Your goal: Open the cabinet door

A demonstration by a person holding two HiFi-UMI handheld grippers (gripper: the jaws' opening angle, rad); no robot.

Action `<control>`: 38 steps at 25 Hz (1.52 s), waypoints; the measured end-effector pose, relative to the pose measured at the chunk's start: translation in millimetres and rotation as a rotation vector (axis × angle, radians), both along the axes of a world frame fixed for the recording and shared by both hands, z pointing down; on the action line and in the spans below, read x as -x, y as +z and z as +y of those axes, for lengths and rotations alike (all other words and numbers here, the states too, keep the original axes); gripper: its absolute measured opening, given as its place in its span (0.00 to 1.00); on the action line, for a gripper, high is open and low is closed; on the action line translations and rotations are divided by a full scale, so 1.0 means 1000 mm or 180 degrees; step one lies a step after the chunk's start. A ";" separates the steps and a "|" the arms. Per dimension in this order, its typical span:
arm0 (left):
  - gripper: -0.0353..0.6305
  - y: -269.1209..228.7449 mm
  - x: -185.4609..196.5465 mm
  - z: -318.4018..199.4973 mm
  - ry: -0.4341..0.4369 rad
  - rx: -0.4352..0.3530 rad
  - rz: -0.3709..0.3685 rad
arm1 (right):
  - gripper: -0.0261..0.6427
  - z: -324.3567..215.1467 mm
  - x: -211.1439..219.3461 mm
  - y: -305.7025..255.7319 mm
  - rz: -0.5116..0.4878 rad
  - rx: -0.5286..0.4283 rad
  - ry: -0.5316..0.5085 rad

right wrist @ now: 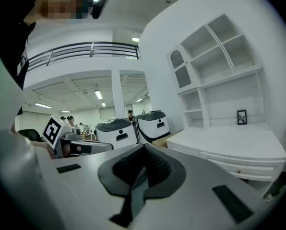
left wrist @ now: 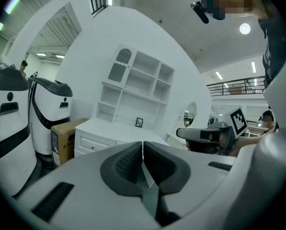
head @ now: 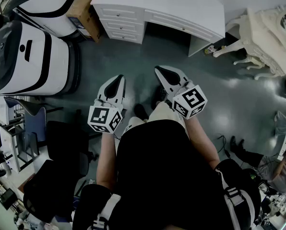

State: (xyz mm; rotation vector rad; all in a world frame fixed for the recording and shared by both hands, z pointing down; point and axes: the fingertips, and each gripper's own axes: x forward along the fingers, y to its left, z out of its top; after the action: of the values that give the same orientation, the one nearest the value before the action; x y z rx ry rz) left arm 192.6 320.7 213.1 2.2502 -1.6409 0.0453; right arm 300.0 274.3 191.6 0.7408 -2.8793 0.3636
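Observation:
A white desk cabinet (head: 157, 6) with drawers stands across the dark floor, well ahead of me. In the left gripper view its shelf unit (left wrist: 138, 92) rises above the desk top, with a small arched door (left wrist: 118, 66) at the upper left; that arched door (right wrist: 180, 70) also shows in the right gripper view. My left gripper (head: 118, 79) and right gripper (head: 160, 71) hover side by side at waist height, pointing toward the cabinet and far from it. The left gripper (left wrist: 143, 146) has its jaws pressed together with nothing between them, and so has the right gripper (right wrist: 144, 148).
Large white-and-black machines (head: 32, 56) and a cardboard box (head: 83, 8) stand at the left. An ornate cream dressing table (head: 265, 32) is at the right. A black chair (head: 61, 143) sits close on my left, and a seated person (head: 277, 169) is at the lower right.

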 end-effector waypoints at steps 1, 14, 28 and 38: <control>0.09 -0.002 -0.002 0.001 0.0004 -0.0010 0.0004 | 0.06 0.001 -0.001 -0.001 0.0000 -0.0002 0.0003; 0.09 -0.008 -0.005 0.018 0.0010 -0.0045 0.0049 | 0.06 0.021 0.000 -0.004 0.0032 -0.0025 -0.0046; 0.09 0.001 0.010 0.027 -0.0083 0.0010 0.0144 | 0.06 0.014 0.006 0.004 -0.0176 0.0231 0.0158; 0.09 0.027 0.039 0.000 -0.0252 0.0213 0.0200 | 0.06 -0.024 0.039 0.034 -0.0084 0.0514 0.0020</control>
State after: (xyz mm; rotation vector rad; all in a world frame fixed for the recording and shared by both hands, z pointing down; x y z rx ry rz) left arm 153.4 320.4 240.2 2.1142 -1.6686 0.0094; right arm 260.8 250.2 225.7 0.7219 -2.8298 0.6025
